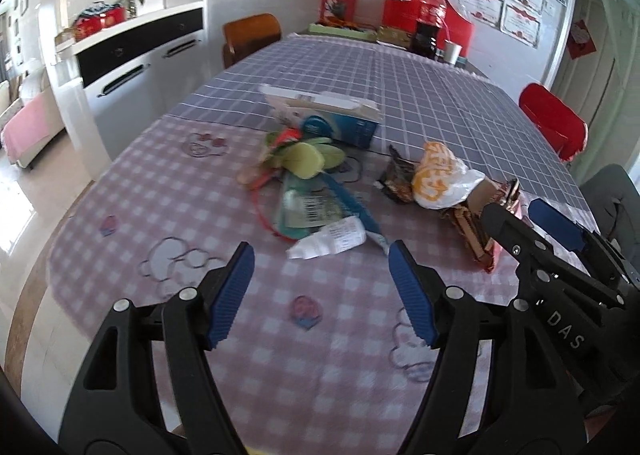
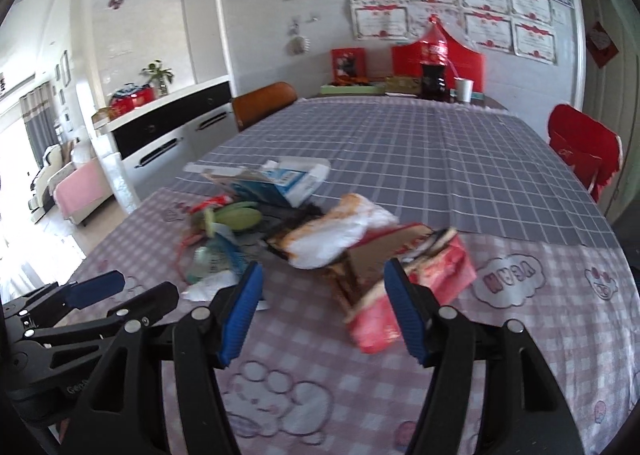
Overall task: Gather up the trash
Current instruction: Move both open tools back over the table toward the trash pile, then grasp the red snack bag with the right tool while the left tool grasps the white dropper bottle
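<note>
Step in hand, as judged: approach, nothing gathered yet. Left hand-held gripper (image 1: pixel 321 251): released, empty, above the desk (image 1: pixel 140 191), just short of a white crumpled wrapper (image 1: pixel 328 242). Right hand-held gripper (image 2: pixel 322 275): released, empty, facing a red packet (image 2: pixel 404 295).

Trash: one loose pile mid-desk, including a blue-white box (image 1: pixel 340 115), green pieces (image 1: pixel 310 159) and a white-orange bag (image 1: pixel 440 175).

Next move: settle on one piece and pinch low.

Obstruction: overlapping pieces; no bin visible.

Far end: cola bottle (image 1: pixel 430 21).
</note>
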{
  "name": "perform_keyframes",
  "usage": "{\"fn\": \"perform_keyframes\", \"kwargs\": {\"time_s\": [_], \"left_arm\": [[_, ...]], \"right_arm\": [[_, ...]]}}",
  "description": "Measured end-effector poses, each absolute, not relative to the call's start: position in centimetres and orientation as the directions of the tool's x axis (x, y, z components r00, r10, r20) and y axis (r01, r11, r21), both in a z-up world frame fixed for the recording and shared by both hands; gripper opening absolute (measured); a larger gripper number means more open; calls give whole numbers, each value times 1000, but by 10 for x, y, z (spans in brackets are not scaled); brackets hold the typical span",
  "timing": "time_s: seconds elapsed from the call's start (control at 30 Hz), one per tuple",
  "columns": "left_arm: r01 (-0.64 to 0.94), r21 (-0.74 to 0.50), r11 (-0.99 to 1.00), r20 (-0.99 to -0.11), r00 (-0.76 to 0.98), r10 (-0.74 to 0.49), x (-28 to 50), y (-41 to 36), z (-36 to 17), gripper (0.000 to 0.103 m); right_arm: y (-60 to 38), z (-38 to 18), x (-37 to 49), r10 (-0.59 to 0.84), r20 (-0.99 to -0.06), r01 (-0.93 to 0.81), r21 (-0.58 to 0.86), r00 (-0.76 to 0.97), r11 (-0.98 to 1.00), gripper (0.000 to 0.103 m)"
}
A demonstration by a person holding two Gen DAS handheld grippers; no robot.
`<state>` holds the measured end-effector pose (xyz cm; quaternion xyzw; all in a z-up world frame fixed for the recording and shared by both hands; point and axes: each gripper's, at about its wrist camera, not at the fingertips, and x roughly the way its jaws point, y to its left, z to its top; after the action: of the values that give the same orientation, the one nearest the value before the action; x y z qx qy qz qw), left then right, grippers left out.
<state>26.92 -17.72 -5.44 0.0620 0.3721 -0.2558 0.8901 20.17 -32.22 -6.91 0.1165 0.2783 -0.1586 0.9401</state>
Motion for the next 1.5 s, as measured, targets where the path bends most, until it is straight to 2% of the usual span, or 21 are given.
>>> {"fn": "perform_keyframes", "kwargs": {"time_s": [0.13, 0.27, 0.53, 0.6, 0.9, 1.07, 1.1, 1.13, 1.17, 1.23, 1.5], "left_arm": [[536, -81, 840, -705, 565, -428, 270, -201, -62, 69], [542, -102, 834, -715, 544, -440, 273, -217, -71, 69], [550, -89, 831, -732, 529, -429, 281, -235, -82, 70], [542, -88, 836, -734, 532, -422, 285, -236, -83, 70], [525, -76, 848, -726, 554, -408, 298, -235, -79, 70], [514, -73, 855, -724, 563, -399, 305, -230, -77, 72], [514, -74, 855, -724, 562, -400, 305, -229, -77, 72], [515, -78, 854, -723, 560, -404, 305, -228, -77, 72], [515, -81, 853, -723, 559, -406, 305, -227, -77, 72], [511, -79, 856, -722, 563, -402, 306, -224, -77, 72], [490, -87, 867, -720, 571, -395, 304, -208, -75, 72]], "right_arm": [[-344, -78, 197, -266, -586, 416, 135, 765, 899, 66], [-367, -87, 195, -325, -602, 488, 124, 729, 864, 82], [-393, -108, 206, -291, -664, 522, 177, 689, 834, 86], [-398, -112, 212, -275, -682, 528, 192, 678, 827, 90], [-409, -117, 231, -175, -712, 535, 320, 681, 782, 94], [-407, -120, 245, -154, -711, 521, 332, 686, 786, 95], [-404, -119, 247, -169, -705, 517, 313, 688, 797, 91], [-400, -118, 248, -187, -697, 506, 284, 692, 814, 82], [-396, -115, 249, -210, -692, 505, 254, 691, 825, 54], [-390, -110, 248, -214, -668, 478, 239, 713, 845, 33], [-374, -89, 234, -234, -580, 434, 232, 780, 871, 22]]}}
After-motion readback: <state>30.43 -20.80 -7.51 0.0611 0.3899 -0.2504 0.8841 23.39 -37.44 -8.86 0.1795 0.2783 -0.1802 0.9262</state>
